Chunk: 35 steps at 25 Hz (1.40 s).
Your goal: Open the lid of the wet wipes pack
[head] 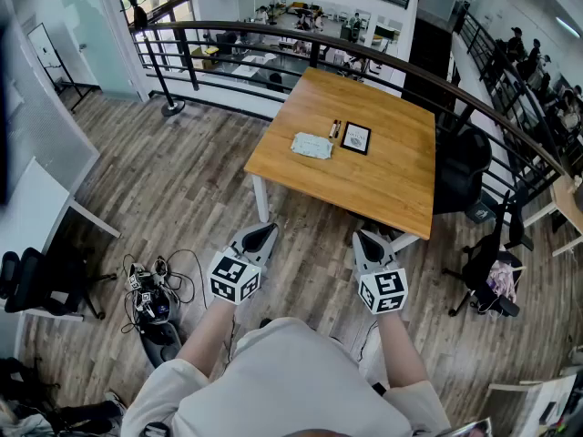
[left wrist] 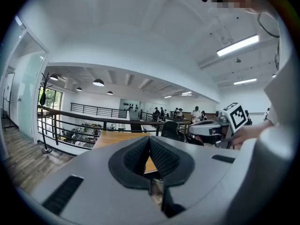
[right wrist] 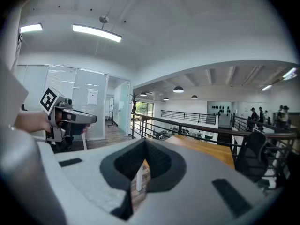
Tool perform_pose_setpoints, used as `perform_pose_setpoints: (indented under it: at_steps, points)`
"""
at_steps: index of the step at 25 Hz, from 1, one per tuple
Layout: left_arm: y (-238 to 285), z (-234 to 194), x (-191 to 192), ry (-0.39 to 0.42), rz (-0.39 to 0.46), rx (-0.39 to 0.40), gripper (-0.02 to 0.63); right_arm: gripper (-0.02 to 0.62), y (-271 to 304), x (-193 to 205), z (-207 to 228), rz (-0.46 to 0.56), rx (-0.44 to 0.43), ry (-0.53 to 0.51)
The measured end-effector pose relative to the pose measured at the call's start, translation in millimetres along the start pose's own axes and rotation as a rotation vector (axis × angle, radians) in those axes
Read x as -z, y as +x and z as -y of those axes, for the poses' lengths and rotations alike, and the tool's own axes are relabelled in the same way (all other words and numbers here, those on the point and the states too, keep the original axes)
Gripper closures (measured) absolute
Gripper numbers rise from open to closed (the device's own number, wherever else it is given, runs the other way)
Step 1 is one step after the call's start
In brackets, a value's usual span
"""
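Observation:
The wet wipes pack [head: 312,146], pale and flat, lies on the far left part of the wooden table [head: 383,185]. Both grippers are held side by side over the floor, short of the table's near edge and well away from the pack. My left gripper [head: 261,235] has its jaws together with nothing between them. My right gripper [head: 367,239] also looks shut and empty. In the left gripper view the closed pads [left wrist: 159,156] frame a strip of tabletop [left wrist: 117,137]. The right gripper view shows the table [right wrist: 206,146] ahead. Neither gripper view shows the pack.
A small dark pen-like item [head: 334,129] and a black-framed card [head: 355,137] lie beside the pack. A curved railing [head: 273,35] runs behind the table. Black office chairs [head: 465,176] stand at its right. Cables and a device [head: 150,303] lie on the floor at left, near a white desk [head: 36,208].

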State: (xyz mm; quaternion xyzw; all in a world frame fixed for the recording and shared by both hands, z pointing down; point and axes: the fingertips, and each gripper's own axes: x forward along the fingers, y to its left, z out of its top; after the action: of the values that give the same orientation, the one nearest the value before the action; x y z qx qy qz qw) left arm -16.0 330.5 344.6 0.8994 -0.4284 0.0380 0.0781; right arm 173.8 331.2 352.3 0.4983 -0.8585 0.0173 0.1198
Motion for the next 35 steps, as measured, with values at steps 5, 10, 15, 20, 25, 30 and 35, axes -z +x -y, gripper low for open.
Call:
perform_pose_setpoints:
  at_steps: [5, 10, 15, 20, 25, 30, 35]
  points:
    - [-1, -3, 4, -0.01, -0.007, 0.005, 0.612, 0.594, 2, 0, -2, 0.0, 0.009, 0.003]
    - [-2, -8, 7, -0.011, -0.01, 0.01, 0.612, 0.594, 7, 2, -4, -0.003, 0.024, 0.005]
    - [-4, -19, 9, -0.01, -0.011, 0.013, 0.612, 0.594, 13, 1, -7, -0.001, 0.044, 0.013]
    - [-6, -29, 10, -0.01, -0.015, 0.026, 0.611, 0.592, 17, -1, -10, 0.001, 0.065, 0.021]
    - [-10, -41, 10, -0.014, -0.012, 0.041, 0.606, 0.592, 24, -2, -21, -0.01, 0.066, 0.021]
    - [-15, -53, 13, -0.015, -0.014, 0.054, 0.58, 0.586, 32, -1, -33, -0.014, 0.075, 0.023]
    - [-24, -61, 19, -0.012, -0.027, 0.069, 0.547, 0.575, 34, 0, -47, -0.014, 0.082, 0.029]
